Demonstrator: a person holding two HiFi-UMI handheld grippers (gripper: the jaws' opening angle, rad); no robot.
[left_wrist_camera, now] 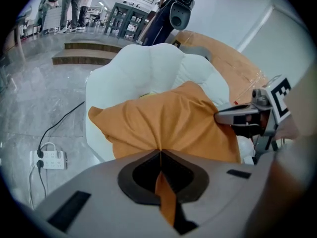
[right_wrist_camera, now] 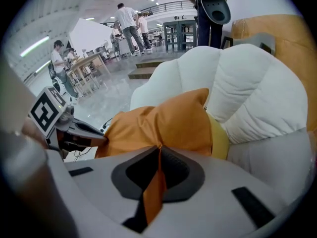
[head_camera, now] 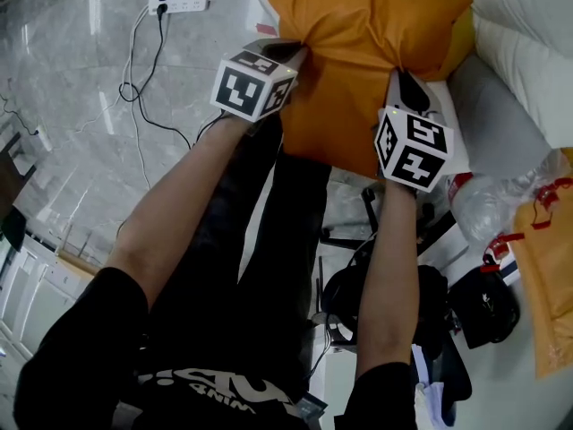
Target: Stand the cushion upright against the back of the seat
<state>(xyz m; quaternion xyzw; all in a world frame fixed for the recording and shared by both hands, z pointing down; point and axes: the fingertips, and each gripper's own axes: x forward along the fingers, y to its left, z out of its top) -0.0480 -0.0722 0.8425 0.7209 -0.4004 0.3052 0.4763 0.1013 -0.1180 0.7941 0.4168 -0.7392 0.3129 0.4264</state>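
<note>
The orange cushion point(head_camera: 358, 52) hangs in front of a white padded seat point(left_wrist_camera: 158, 68), its near edge pinched at two points. My left gripper point(head_camera: 300, 54) is shut on the cushion's near left part; orange fabric point(left_wrist_camera: 161, 182) runs between its jaws. My right gripper point(head_camera: 398, 77) is shut on the near right part, with a fold of the cushion point(right_wrist_camera: 153, 187) caught in its jaws. In the left gripper view the cushion point(left_wrist_camera: 168, 123) spreads toward the seat back and the right gripper point(left_wrist_camera: 218, 117) bites its right side. A yellow cushion point(right_wrist_camera: 220, 140) lies under the orange one.
A white power strip point(head_camera: 179, 0) with black cables lies on the grey floor at the left. Plastic bags and a brown parcel point(head_camera: 546, 285) sit at the right, a black bag point(head_camera: 483, 307) below them. People stand at tables point(right_wrist_camera: 79, 66) far behind.
</note>
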